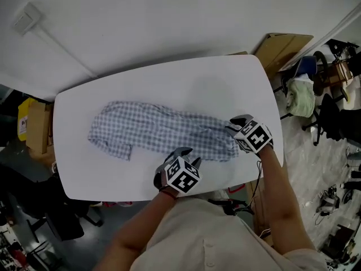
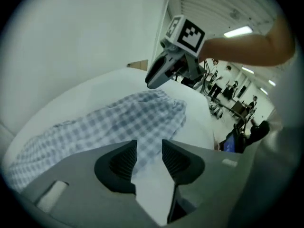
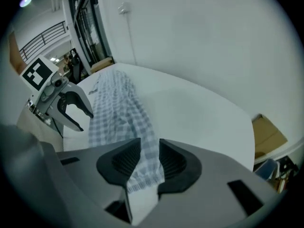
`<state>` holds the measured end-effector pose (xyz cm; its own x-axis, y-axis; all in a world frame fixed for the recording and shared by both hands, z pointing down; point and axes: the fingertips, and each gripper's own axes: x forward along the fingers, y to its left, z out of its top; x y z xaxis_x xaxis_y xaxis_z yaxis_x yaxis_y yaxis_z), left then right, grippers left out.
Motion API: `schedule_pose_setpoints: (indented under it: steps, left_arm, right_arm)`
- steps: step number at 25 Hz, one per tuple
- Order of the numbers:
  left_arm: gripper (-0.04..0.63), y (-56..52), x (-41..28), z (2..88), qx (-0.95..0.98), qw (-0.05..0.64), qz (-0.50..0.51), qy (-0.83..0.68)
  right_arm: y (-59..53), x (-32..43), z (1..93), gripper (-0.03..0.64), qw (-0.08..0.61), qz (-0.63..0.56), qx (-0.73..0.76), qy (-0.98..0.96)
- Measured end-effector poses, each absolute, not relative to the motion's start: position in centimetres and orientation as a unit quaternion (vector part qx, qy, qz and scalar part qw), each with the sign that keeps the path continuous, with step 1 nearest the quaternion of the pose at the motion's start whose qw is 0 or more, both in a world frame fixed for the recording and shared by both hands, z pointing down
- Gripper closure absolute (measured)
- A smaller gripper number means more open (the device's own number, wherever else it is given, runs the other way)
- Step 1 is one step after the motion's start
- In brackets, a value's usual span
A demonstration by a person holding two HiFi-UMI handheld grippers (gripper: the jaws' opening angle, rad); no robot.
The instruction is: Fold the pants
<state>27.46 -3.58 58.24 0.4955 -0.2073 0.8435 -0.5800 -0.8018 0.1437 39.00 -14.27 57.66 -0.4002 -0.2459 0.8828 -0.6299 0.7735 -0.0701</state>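
1. Layout: the pants (image 1: 163, 131) lie flat on the white table (image 1: 225, 83), running lengthwise left to right across its middle. The right end reaches toward the table's near right corner.
2. Left gripper (image 2: 148, 151): pitched down over the near edge of the pants, about mid-length. Its jaws stand apart. The cloth edge and bare table both show through the gap, and nothing is clamped.
3. Right gripper (image 3: 149, 151): sits at the right end of the pants, also with its jaws apart. The stitched end of the cloth lies in the gap, and the pads do not appear to press on it.
4. Risk A, missed pinch on the left: only the very edge of the fabric sits in the gap. Closing from here could catch table and no cloth, or just a sliver that slips out on lifting.
5. Risk B, single layer: the cloth looks layered. A shallow bite at either point may take the top layer alone, so the layers would part when raised.
6. Risk C, uneven carry: the two grasp points are unlike, one an end and one a long edge. Lifting them at different rates would probably skew the fold line and put a diagonal crease in the check.
7. Risk D, dragging: a low carry toward the left could bunch the loose cloth or shift the whole garment toward the table edge.
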Motion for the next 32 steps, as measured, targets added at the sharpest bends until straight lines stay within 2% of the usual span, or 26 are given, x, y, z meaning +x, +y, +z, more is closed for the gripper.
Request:
schedule_pose_setpoints:
  steps: [9, 10, 14, 24, 28, 30, 32]
  left_arm:
    - [0.423, -3.1, 27.3, 61.0, 0.83, 0.215, 0.469, -0.212]
    - [0.423, -2.9, 27.2, 61.4, 0.828, 0.219, 0.472, -0.209]
    - [0.423, -2.5, 27.0, 62.2, 0.825, 0.22, 0.48, -0.204]
    - [0.446, -0.6, 27.4, 62.2, 0.827, 0.238, 0.478, -0.175]
    - [0.446, -0.7, 27.4, 62.3, 0.826, 0.242, 0.479, -0.174]
    - [0.446, -0.8, 27.3, 62.0, 0.827, 0.245, 0.474, -0.176]
    - [0.44, -0.8, 27.8, 61.0, 0.833, 0.236, 0.468, -0.176]
  right_arm:
    - [-16.1, 35.3, 60.3, 0.469, 0.553, 0.213, 0.178, -0.786]
    - [-16.2, 35.3, 60.7, 0.477, 0.562, 0.21, 0.172, -0.782]
    - [-16.2, 35.1, 61.7, 0.579, 0.584, 0.199, 0.152, -0.772]
    - [-18.8, 40.5, 61.8, 0.598, 0.555, 0.273, 0.26, -0.742]
    - [-18.7, 40.0, 61.6, 0.581, 0.507, 0.3, 0.277, -0.759]
    - [-18.6, 40.3, 61.1, 0.5, 0.476, 0.324, 0.289, -0.765]
    - [-18.4, 41.2, 60.3, 0.474, 0.463, 0.328, 0.292, -0.77]
